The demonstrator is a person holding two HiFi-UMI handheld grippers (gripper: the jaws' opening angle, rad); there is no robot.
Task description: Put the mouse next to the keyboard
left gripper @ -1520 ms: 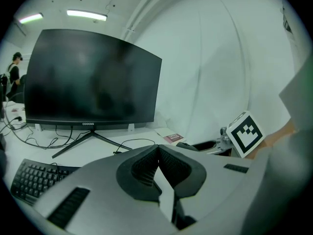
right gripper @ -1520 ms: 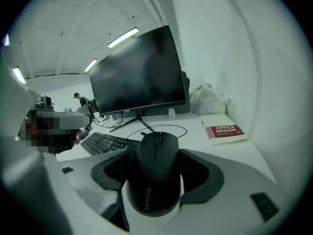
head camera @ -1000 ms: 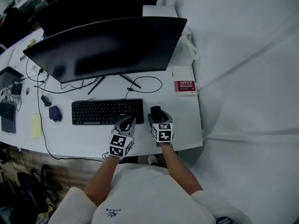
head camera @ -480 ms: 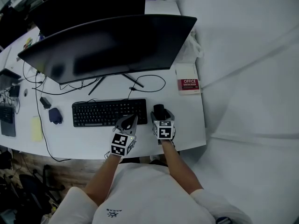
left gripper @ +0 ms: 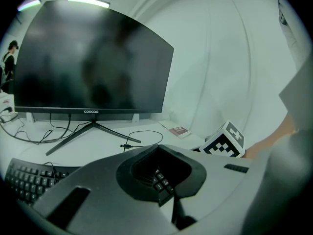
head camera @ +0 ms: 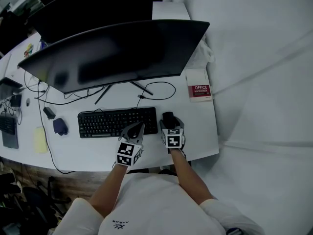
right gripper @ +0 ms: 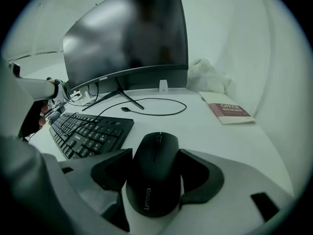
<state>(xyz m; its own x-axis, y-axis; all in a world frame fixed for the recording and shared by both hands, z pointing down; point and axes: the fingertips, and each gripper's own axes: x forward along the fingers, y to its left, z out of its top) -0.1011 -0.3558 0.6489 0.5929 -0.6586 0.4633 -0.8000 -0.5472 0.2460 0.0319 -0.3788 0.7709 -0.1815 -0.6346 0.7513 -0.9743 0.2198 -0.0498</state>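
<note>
The black mouse (head camera: 167, 116) (right gripper: 154, 173) rests on the white desk just right of the black keyboard (head camera: 117, 122) (right gripper: 88, 131). My right gripper (head camera: 169, 122) (right gripper: 155, 176) stands round the mouse, its two dark pads pressed against the mouse's sides. My left gripper (head camera: 138, 127) (left gripper: 164, 182) hovers over the keyboard's front right corner. Its jaws are shut with nothing in them. A few keys (left gripper: 159, 180) show through the gap behind its tips.
A wide dark monitor (head camera: 115, 53) stands behind the keyboard, with a loose black cable (head camera: 156, 89) by its stand. A red and white book (head camera: 199, 91) lies at the back right. A small blue object (head camera: 59, 126) and a yellow note (head camera: 40, 139) lie left. The desk edge (head camera: 195, 156) is near.
The head view has shifted slightly. Both grippers keep nearly the same places by the keyboard, and the right one stays on the mouse.
</note>
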